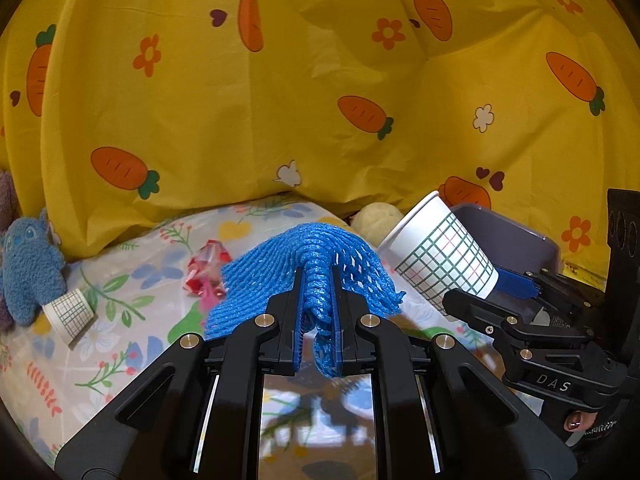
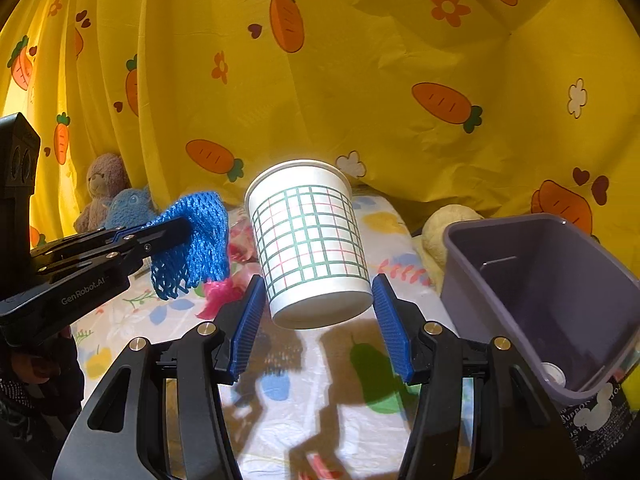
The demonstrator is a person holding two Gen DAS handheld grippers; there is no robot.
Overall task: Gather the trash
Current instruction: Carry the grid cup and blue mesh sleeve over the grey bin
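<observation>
Blue net (image 1: 304, 268) in raised left hand-held gripper (image 1: 318, 280)

Bed: a bed with a flower sheet (image 1: 120, 312), white with leaves, butterflies and little blooms.
Cup: a small paper cup (image 1: 69, 313) with a green grid lies on its side on the sheet.
Wrapper: a shiny red wrapper (image 1: 208, 270) lies on the sheet.
Blue toy: a fuzzy blue toy (image 1: 30, 264) sits just beside the cup.
Bin: a purple bin (image 2: 540, 292) stands at the right.
</observation>
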